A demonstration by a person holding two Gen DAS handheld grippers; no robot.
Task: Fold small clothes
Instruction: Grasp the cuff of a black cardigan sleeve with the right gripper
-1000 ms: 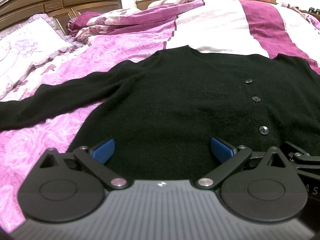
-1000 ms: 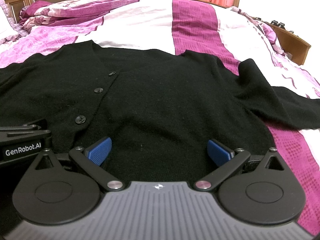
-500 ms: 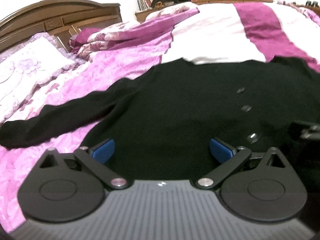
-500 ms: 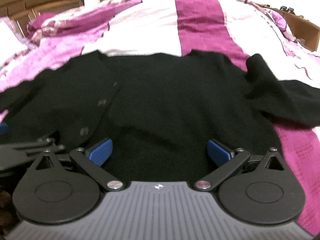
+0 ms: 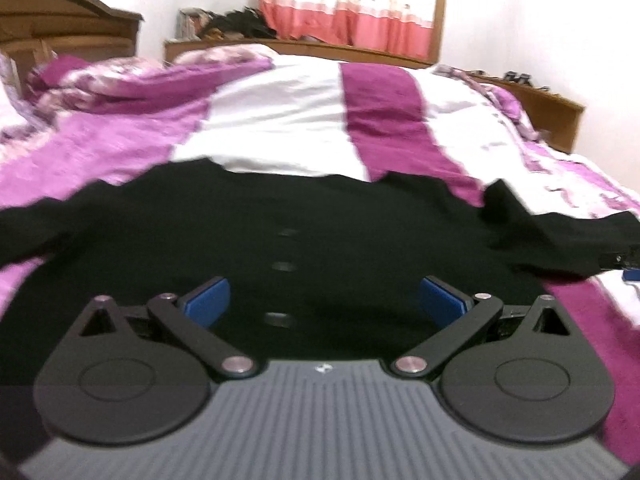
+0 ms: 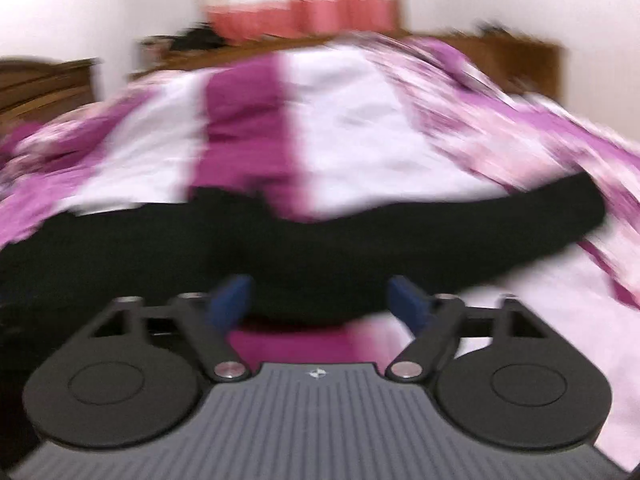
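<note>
A black button-front cardigan (image 5: 320, 224) lies flat on the bed, front up, sleeves spread to both sides. My left gripper (image 5: 324, 300) is open and empty over its lower middle, by the button row (image 5: 280, 318). My right gripper (image 6: 320, 300) is open and empty over the cardigan's right side, near the right sleeve (image 6: 480, 220) that stretches out to the right. The right wrist view is blurred by motion. A bit of the right gripper (image 5: 630, 268) shows at the right edge of the left wrist view.
The bedspread (image 5: 384, 120) is pink, purple and white. A wooden headboard (image 5: 60, 20) is at far left, a wooden footboard (image 5: 560, 112) at right, and a cluttered shelf under a pink curtain (image 5: 348, 12) behind the bed.
Both grippers have swung to the right. The left view now centres on the button row; the right view has moved from the body to the right sleeve. Both stay open.
</note>
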